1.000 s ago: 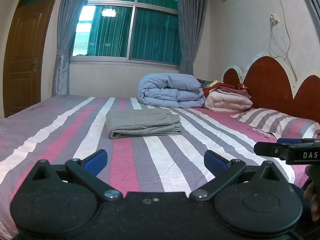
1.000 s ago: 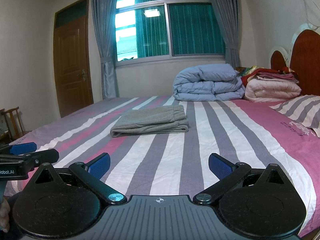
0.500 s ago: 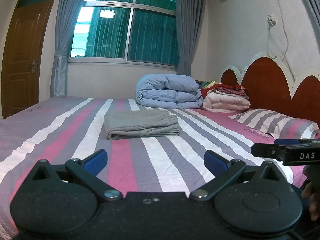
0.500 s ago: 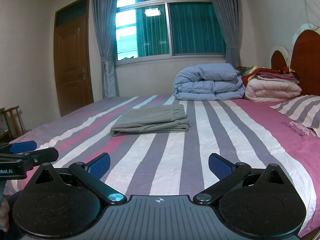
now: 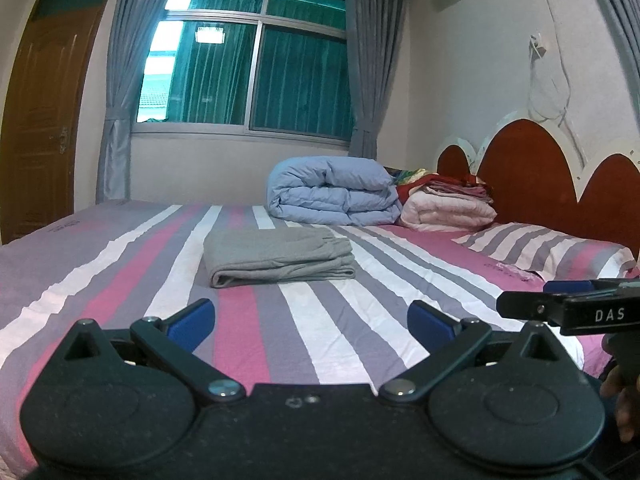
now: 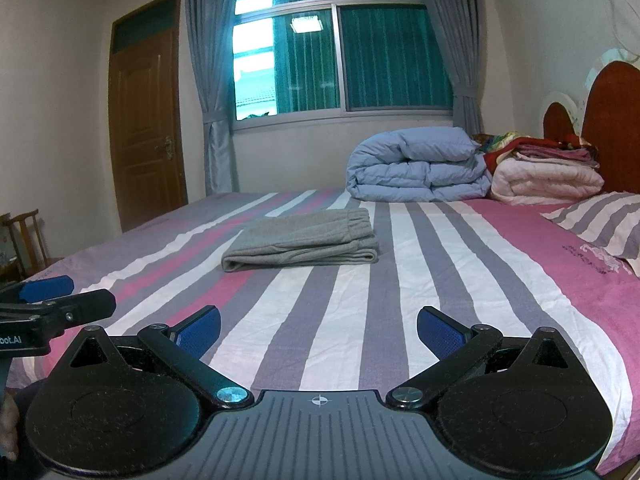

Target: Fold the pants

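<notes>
Nothing moved: one folded pants [image 5: 278, 255], two spread grippers.

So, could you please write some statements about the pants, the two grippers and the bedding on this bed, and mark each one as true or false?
1. The grey pants lie folded on the striped bed. True.
2. The left gripper is shut on the pants. False: its jaws stand wide open and hold nothing, well short of the pants.
3. The right gripper is open and empty. True.
4. The blue duvet lies on top of the pants. False: it sits apart, farther back near the window wall.
5. A pink folded blanket sits beside the blue duvet, near the headboard. True.
</notes>
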A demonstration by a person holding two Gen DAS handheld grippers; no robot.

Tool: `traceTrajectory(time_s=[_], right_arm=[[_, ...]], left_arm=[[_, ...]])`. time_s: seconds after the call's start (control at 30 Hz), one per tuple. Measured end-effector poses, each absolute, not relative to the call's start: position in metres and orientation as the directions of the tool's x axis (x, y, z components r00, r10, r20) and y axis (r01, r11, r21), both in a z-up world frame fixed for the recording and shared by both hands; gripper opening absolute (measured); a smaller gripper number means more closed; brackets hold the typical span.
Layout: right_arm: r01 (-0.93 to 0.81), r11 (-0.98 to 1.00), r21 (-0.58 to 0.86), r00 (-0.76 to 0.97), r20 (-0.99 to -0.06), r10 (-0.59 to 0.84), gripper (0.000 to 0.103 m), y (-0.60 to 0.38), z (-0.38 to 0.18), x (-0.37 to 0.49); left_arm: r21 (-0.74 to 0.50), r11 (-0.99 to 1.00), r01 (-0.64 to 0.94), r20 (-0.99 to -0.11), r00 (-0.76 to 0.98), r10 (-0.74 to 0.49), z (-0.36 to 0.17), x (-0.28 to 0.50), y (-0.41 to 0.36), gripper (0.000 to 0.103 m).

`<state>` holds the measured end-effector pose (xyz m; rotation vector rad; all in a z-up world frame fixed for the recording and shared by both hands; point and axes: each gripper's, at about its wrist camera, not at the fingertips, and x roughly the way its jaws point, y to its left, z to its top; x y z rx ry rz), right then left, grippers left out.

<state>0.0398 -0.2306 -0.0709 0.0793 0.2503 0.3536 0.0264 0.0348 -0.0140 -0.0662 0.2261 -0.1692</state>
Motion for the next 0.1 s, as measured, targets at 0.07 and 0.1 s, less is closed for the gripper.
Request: traceTrajectory(time_s=[0.07, 0.1], right_arm=[[-0.337, 0.935, 0.115, 0.907, -0.228, 0.355, 0.103, -0.2321, -0.0725, 0.0391], [-0.339, 0.934, 0.114, 0.906, -0.227, 0.357, 0.103, -0.2331, -0.0732, 0.0389]], left_arm=[[-0.086, 0.983, 0.161, -0.22, 0.959, -0.177, -0.014, 0.0263, 0.0355, 0.096], [-0.085, 0.983, 0.16, -0.222, 0.959, -0.175, -0.0139, 0.0262, 0.0358, 0.097]])
